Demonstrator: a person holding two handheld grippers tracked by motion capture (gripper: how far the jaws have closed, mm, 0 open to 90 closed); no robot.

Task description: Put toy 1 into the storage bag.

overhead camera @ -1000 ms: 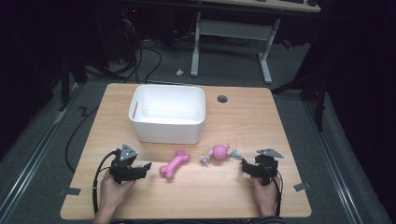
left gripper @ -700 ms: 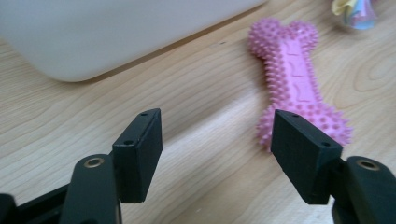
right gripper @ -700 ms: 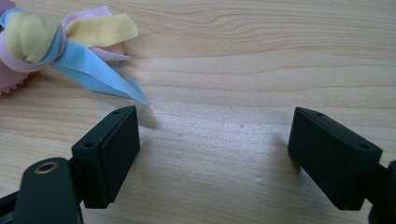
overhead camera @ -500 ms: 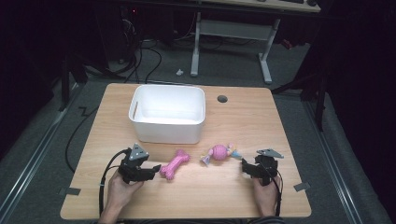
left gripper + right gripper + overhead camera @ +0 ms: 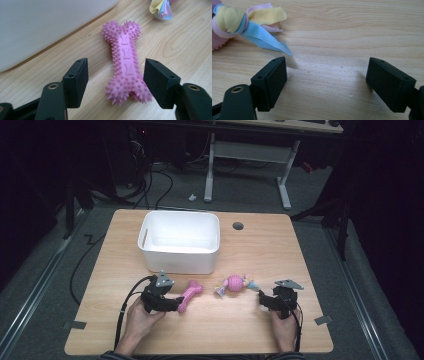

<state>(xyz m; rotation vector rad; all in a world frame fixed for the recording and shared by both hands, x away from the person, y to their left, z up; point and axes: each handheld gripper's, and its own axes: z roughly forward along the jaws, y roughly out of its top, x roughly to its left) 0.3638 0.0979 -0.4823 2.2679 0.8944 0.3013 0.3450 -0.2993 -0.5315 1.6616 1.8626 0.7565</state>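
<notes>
A pink spiky rubber bone [image 5: 191, 294] [image 5: 125, 62] lies on the wooden table in front of the white bin. My left gripper [image 5: 175, 304] [image 5: 116, 75] has its jaws on either side of the bone's near end. They have just been closing; the left pad still stands clear of the bone, and the right pad is at its edge. A pink ball toy with yellow and blue fabric tails [image 5: 234, 283] [image 5: 242, 22] lies to the right. My right gripper [image 5: 262, 301] [image 5: 327, 75] rests open just right of its tails, with bare wood between the jaws.
The white bin [image 5: 179, 262] [image 5: 37, 25] stands just behind the bone, close to the left gripper. A round cable hole [image 5: 238, 226] sits in the table [image 5: 280, 250] behind the toys. Cables trail from both grippers toward the front edge.
My left gripper has slid right to the bone and now brackets its near end, with its jaws narrower. The right gripper and both toys have stayed put.
</notes>
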